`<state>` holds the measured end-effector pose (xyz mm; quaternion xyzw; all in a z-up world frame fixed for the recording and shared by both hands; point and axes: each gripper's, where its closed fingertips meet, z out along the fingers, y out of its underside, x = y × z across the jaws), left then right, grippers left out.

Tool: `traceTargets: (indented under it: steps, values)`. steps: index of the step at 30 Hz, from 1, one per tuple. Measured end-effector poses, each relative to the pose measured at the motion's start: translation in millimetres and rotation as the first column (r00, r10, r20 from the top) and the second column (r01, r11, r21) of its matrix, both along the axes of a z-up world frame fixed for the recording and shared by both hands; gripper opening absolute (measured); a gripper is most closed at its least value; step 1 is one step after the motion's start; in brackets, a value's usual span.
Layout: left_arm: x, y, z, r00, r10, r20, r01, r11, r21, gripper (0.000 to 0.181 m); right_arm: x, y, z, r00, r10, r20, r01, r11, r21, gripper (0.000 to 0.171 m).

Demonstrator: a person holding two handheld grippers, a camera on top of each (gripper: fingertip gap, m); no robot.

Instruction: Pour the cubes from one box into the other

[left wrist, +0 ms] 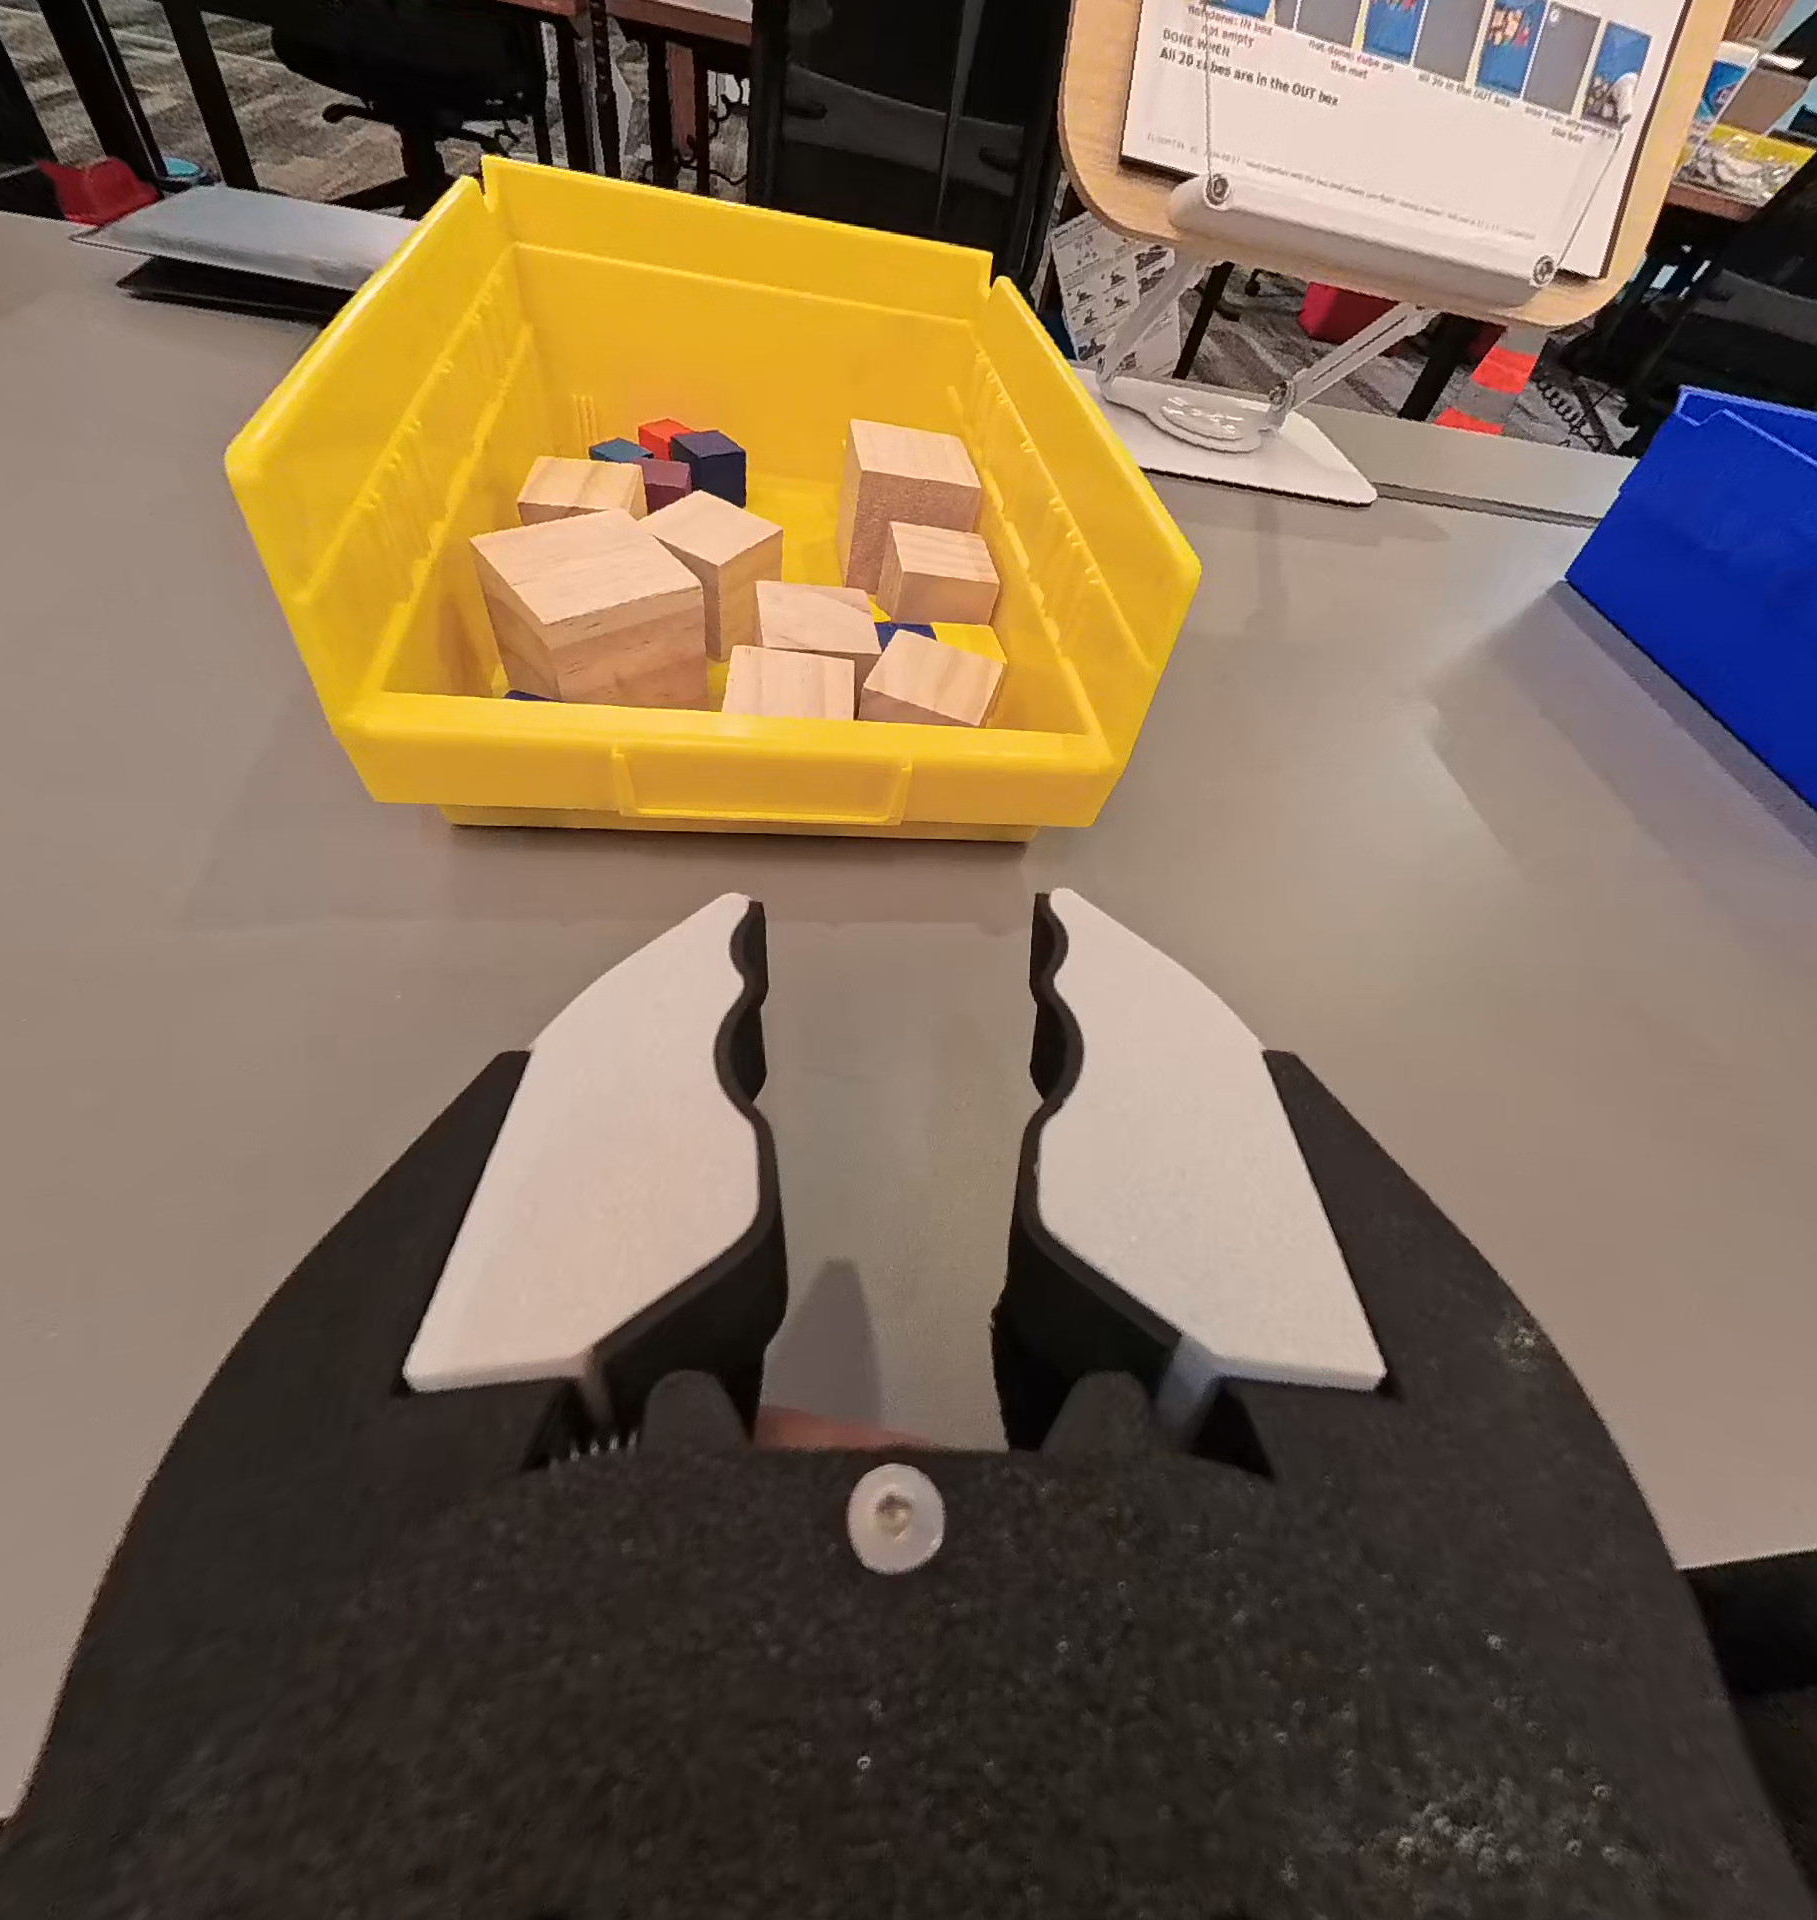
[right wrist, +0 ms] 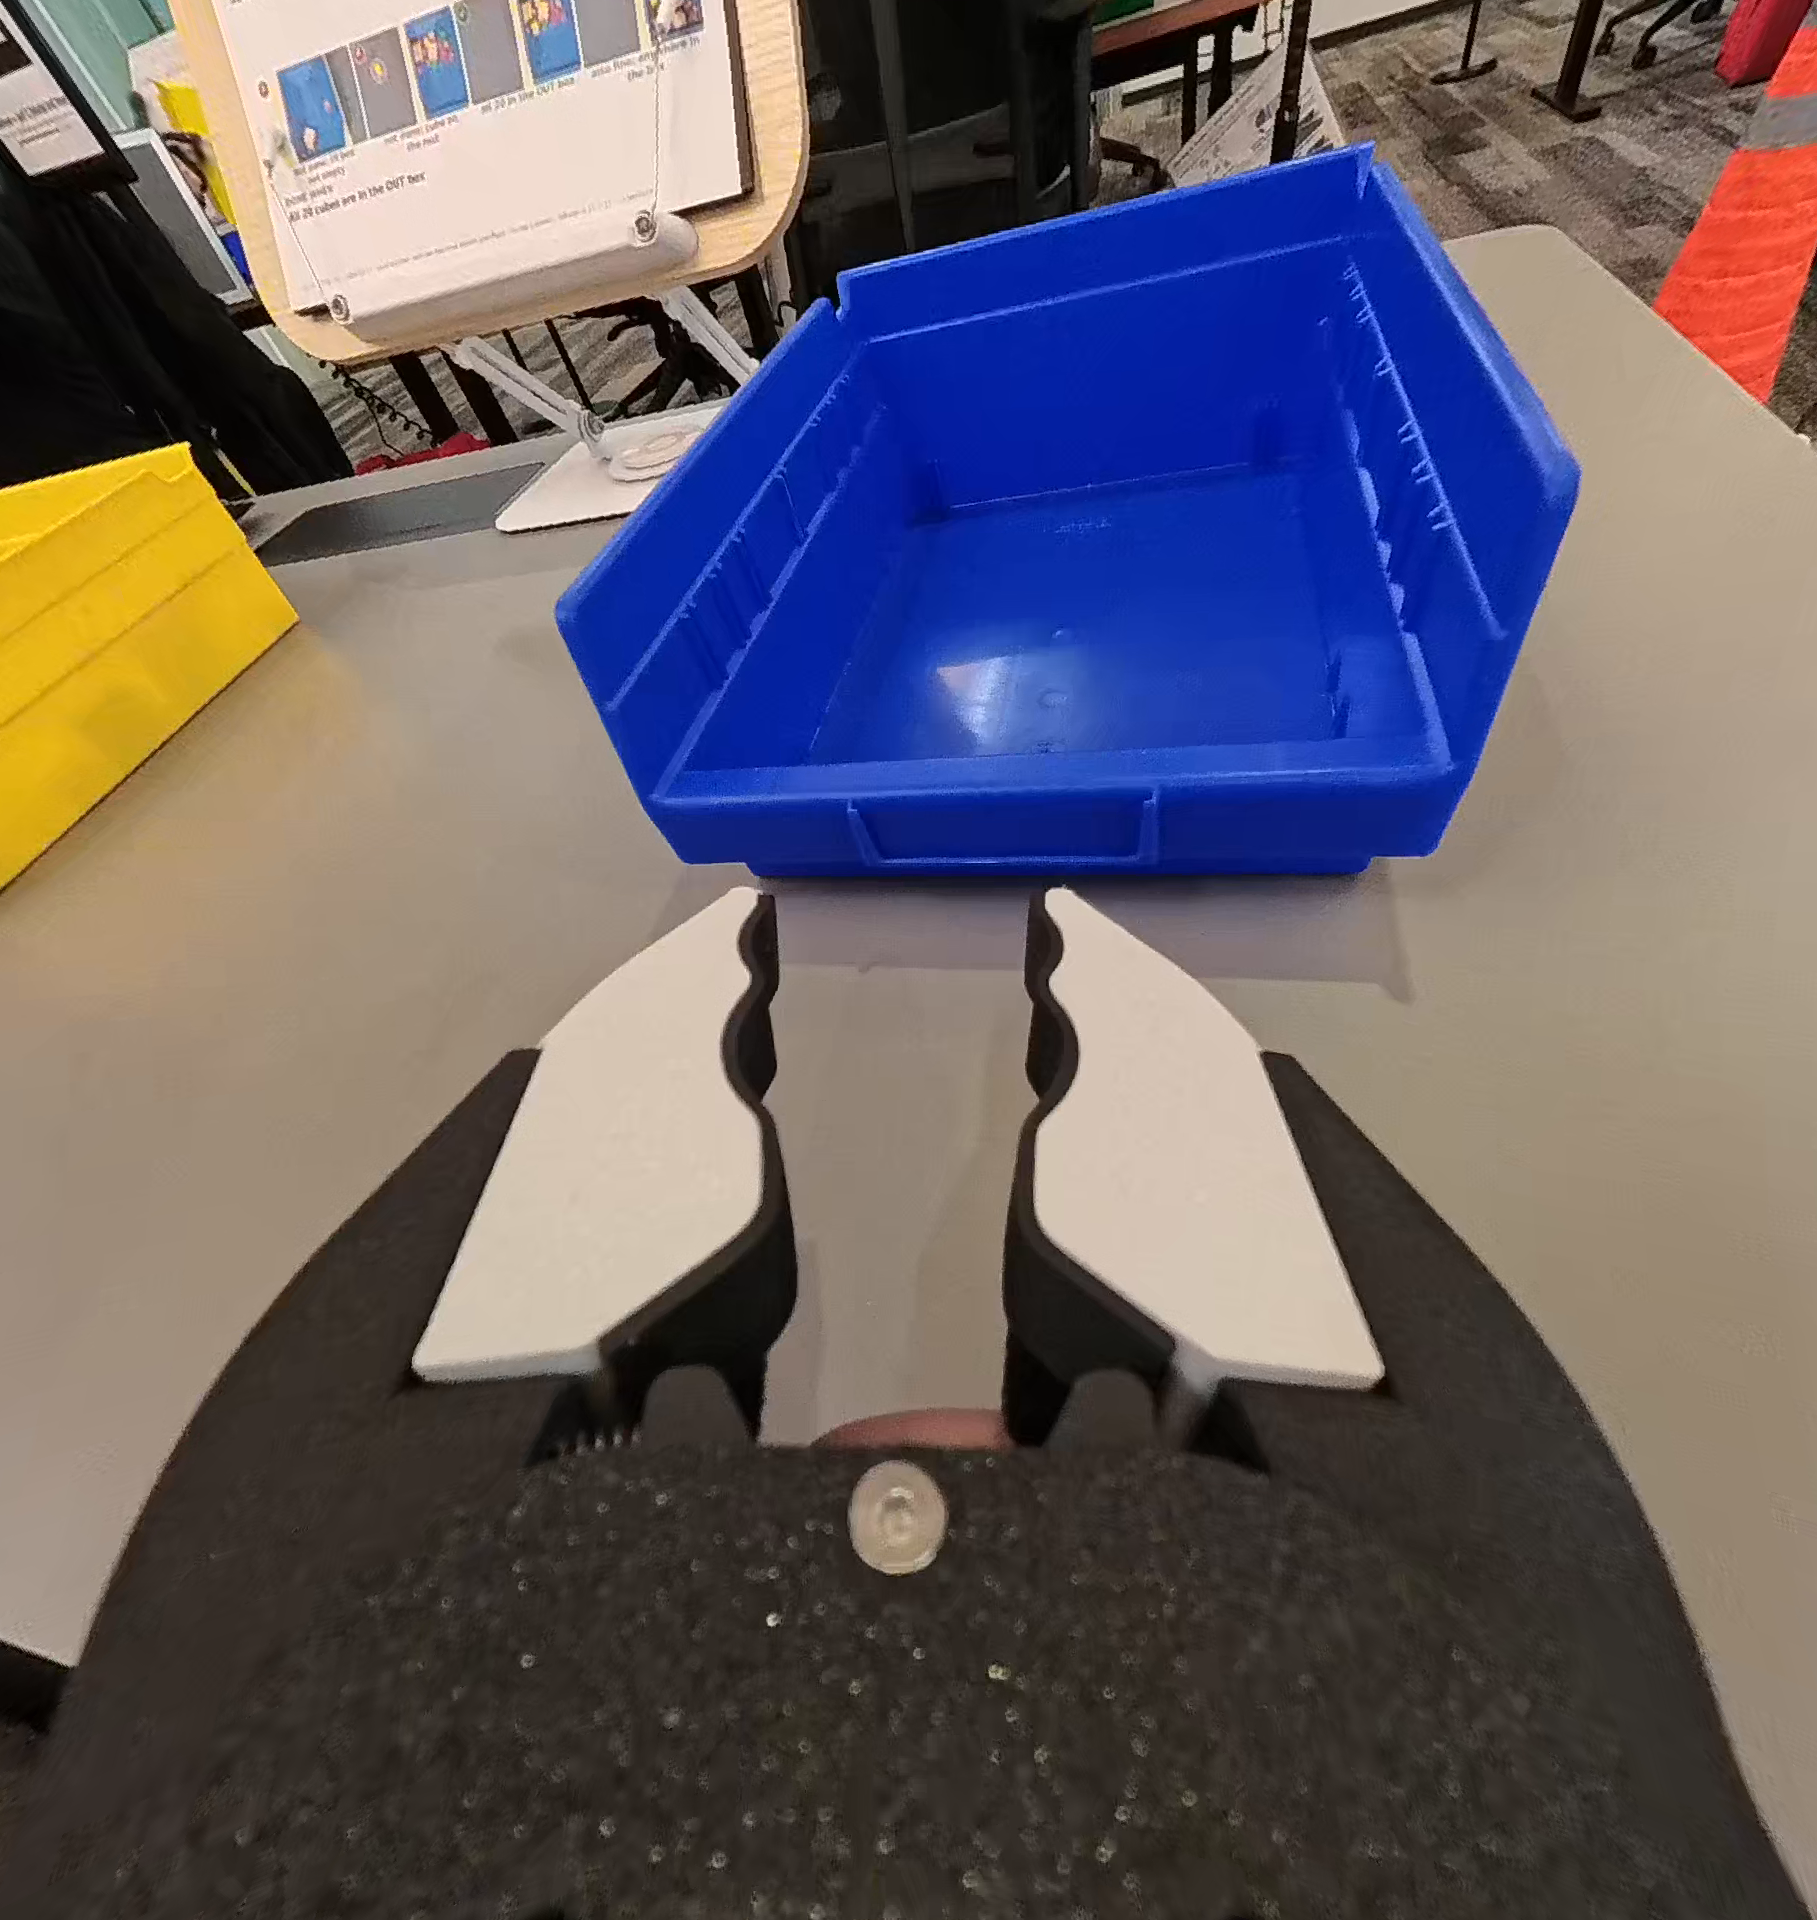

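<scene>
While both sets of fingers are spread and hold nothing, the left gripper point(left wrist: 896, 925) is aimed at the low front lip of the yellow box point(left wrist: 758, 774), the right gripper point(right wrist: 899, 920) just short of the empty blue box point(right wrist: 1003, 821). The yellow box, stiff thin plastic, is judged front-heavy with loose wooden cubes point(left wrist: 592, 613); a lip or side-wall grip is advised. A document stand point(left wrist: 1299, 416) is noted behind on the table point(left wrist: 156, 727), clear of the path.

Glossy plastic blue box point(right wrist: 1080, 665); yellow box point(left wrist: 738, 769) plastic; raw wooden cubes point(left wrist: 592, 613).
</scene>
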<state>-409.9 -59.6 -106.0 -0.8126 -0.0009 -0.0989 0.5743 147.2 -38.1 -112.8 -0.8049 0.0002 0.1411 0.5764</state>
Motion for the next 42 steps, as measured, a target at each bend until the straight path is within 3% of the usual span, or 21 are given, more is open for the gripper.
traceTargets:
  steps: [14,19,24,28,32,37,39,42]
  values:
    - [-32.1,3.2,-4.3,0.997,0.077,-0.007,-0.077,0.997,-0.029,0.048,-1.4,-0.8,0.6,1.000,0.006,-0.003,-0.006,1.000,0.000,0.045]
    - [-72.1,29.4,-7.8,0.984,0.111,-0.141,-0.125,0.987,-0.097,0.051,-1.0,1.1,-1.3,1.000,0.011,-0.015,-0.011,1.000,-0.008,0.045]
    - [-94.2,62.2,-26.9,0.992,0.116,-0.042,-0.122,0.969,-0.214,0.052,-3.8,2.3,-1.8,1.000,0.018,-0.015,-0.019,1.000,-0.010,0.045]
    - [-120.1,87.7,-26.1,0.985,0.155,-0.082,-0.168,0.969,-0.184,0.054,-6.2,2.6,-3.1,1.000,0.025,-0.008,-0.025,1.000,-0.016,0.045]
    - [-131.8,109.7,-16.5,0.989,0.143,-0.026,-0.145,0.978,-0.147,0.054,-6.9,2.3,-4.5,1.000,0.026,-0.001,-0.026,0.999,-0.020,0.045]
    - [-130.2,126.0,-25.1,0.996,0.087,-0.029,-0.090,0.984,-0.151,0.036,-8.7,2.1,-5.3,1.000,0.027,0.007,-0.027,0.999,-0.024,0.045]
    - [-123.1,126.1,-22.3,0.998,0.060,-0.024,-0.063,0.991,-0.119,0.005,-12.6,1.6,-3.7,0.999,0.033,0.012,-0.032,0.999,-0.021,0.045]
    - [-124.7,125.1,-23.0,0.990,0.079,-0.112,-0.094,0.986,-0.135,0.003,-35.1,2.4,5.3,0.995,0.073,0.064,-0.073,0.997,-0.004,0.045]
